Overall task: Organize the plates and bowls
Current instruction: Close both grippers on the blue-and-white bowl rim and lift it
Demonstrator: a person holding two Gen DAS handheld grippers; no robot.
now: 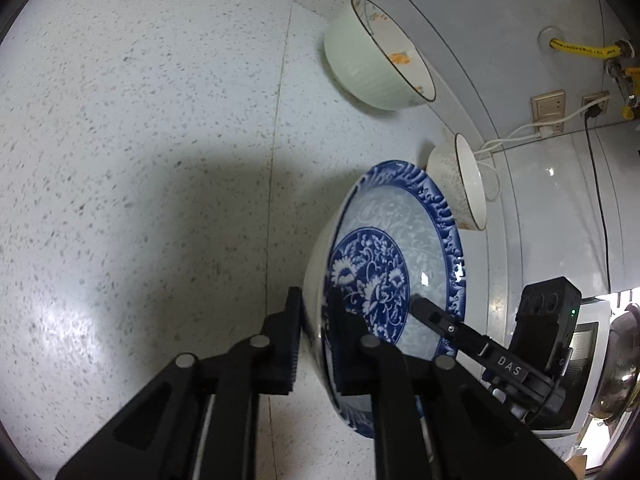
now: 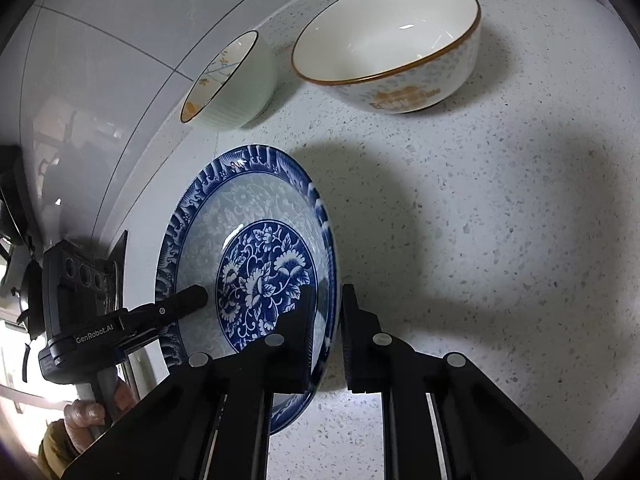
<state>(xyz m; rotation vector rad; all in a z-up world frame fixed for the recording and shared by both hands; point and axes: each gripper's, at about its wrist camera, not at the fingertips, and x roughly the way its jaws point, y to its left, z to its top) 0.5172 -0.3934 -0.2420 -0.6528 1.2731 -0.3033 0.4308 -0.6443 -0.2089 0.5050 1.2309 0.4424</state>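
Note:
A blue-and-white floral plate is held between both grippers above the speckled counter. My left gripper is shut on its rim, one finger under and one over. My right gripper is shut on the opposite rim of the same plate. Each gripper shows in the other's view: the right one, the left one. A pale green bowl with orange flowers stands by the wall, also in the right wrist view. A white bowl with a brown rim stands beside it, also in the left wrist view.
The speckled counter stretches wide to one side. A grey tiled wall runs behind the bowls, with sockets, cables and a yellow gas hose. A white appliance and a metal pot stand near the plate.

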